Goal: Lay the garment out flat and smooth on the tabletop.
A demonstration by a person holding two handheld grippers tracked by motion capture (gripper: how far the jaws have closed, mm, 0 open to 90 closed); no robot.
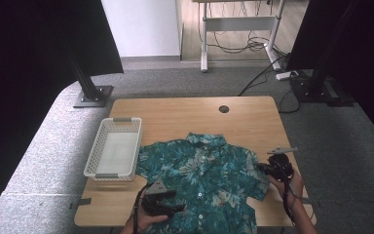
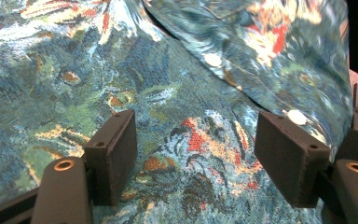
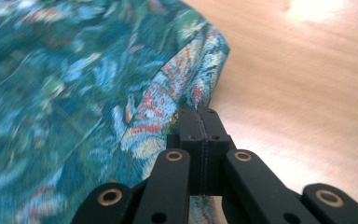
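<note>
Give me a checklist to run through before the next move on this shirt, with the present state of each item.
1. Right gripper has the sleeve hem: ok, jaws shut on the fabric edge.
2. Left gripper is ready to grip: ok, jaws open over the shirt, nothing pinched.
3. Shirt lies flat and buttoned: ok in the high view, front up, collar toward the far edge.
4. Basket is apart from the shirt: not ok, the sleeve on that side reaches its rim.
5. Bare table beyond the collar for moving the cloth: ok.
6. Only one layer of sleeve in the right grip: cannot tell.
</note>
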